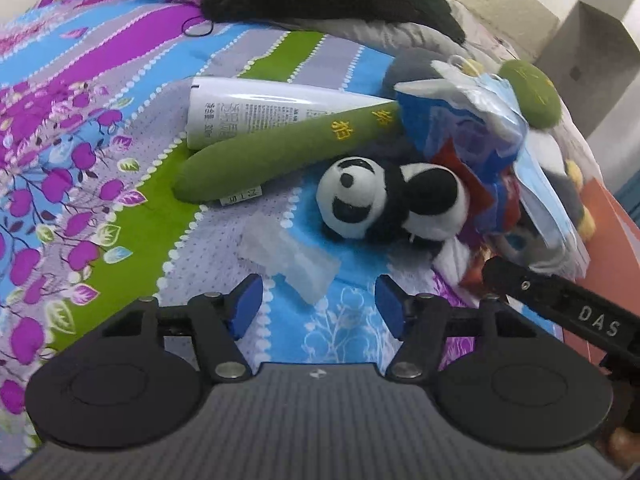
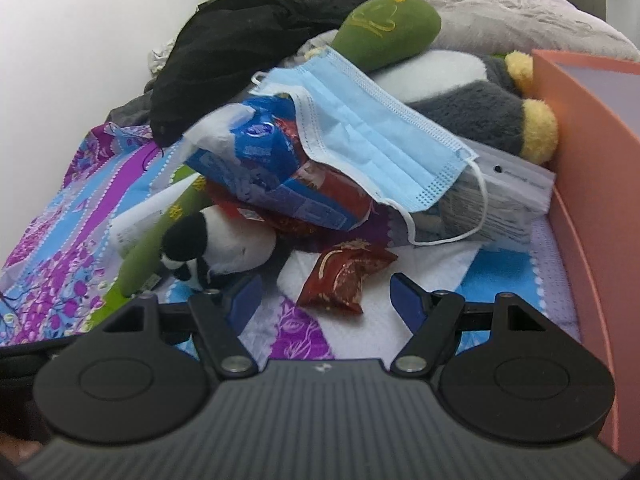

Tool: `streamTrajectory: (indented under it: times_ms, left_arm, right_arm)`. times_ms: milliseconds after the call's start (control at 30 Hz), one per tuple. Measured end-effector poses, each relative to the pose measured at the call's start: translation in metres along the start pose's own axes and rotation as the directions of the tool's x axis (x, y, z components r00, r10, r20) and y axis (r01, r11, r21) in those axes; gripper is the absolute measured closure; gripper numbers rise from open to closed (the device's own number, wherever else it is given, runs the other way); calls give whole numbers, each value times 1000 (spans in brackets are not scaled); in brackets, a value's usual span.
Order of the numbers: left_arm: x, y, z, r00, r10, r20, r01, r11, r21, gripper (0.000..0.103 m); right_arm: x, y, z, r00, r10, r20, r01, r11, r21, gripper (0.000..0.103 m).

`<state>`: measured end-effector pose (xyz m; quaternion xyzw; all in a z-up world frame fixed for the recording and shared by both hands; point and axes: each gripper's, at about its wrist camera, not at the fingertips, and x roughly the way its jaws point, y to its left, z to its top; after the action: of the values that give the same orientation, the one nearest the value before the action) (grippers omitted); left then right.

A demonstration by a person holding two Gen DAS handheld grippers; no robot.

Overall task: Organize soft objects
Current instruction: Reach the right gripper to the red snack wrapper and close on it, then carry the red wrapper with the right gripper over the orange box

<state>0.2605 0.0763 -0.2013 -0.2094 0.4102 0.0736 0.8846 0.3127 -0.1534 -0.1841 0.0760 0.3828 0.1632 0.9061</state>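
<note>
The left wrist view looks down from close above the flowered bedsheet (image 1: pixel 100 128), the toy panda (image 1: pixel 384 200) at frame centre and the pile at the right. The right wrist view sits lower and nearer, facing the pile, with the panda (image 2: pixel 224 248) at lower left. Both share the blue face mask (image 2: pixel 372 136).

Home bedroom. Bed (image 1: pixel 120 92) covered by floral sheet, purple, blue, green stripes. Grey quilt (image 2: pixel 520 20) bunched at bed head, black garment (image 2: pixel 248 44) heaped near white wall (image 2: pixel 80 40). Personal clutter on sheet: panda plush (image 1: pixel 384 200), long green plush (image 1: pixel 280 144), grey plush with yellow feet (image 2: pixel 480 108), blue face mask (image 2: pixel 372 128), white lotion tube (image 1: pixel 256 110), snack packets (image 2: pixel 348 276), hair tie (image 1: pixel 198 28). Pink storage box (image 2: pixel 592 160) at bed edge. Cardboard box (image 1: pixel 592 52) beside bed.
</note>
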Motion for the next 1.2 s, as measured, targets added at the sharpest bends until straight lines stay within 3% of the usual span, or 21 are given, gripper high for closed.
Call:
streamTrajectory:
  times_ms: [167, 200, 233, 333, 367, 600, 1200]
  left_arm:
    - [13, 1, 3, 1000, 8, 17, -7, 999, -48, 45]
    - [14, 0, 4, 1000, 11, 22, -10, 999, -54, 51]
    - [16, 1, 5, 999, 18, 27, -17, 998, -56, 58]
    - [18, 1, 6, 998, 47, 41, -44, 997, -64, 63]
    - [18, 1, 6, 998, 44, 44, -41, 997, -67, 64]
    - [7, 0, -1, 999, 10, 35, -7, 998, -62, 75]
    - [-82, -1, -41, 997, -76, 33, 76, 997, 10, 75]
  right_arm:
    - [23, -1, 1, 1000, -14, -15, 14, 1000, 8, 39]
    - [25, 0, 1, 1000, -19, -17, 19, 1000, 5, 41]
    - [27, 0, 1, 1000, -24, -21, 24, 1000, 4, 44]
    - [31, 0, 0, 999, -27, -38, 28, 1000, 4, 60]
    - [30, 0, -1, 999, -29, -40, 29, 1000, 1, 61]
    - [12, 2, -4, 999, -35, -38, 35, 999, -14, 62]
    - [-82, 26, -45, 999, -22, -30, 20, 999, -48, 62]
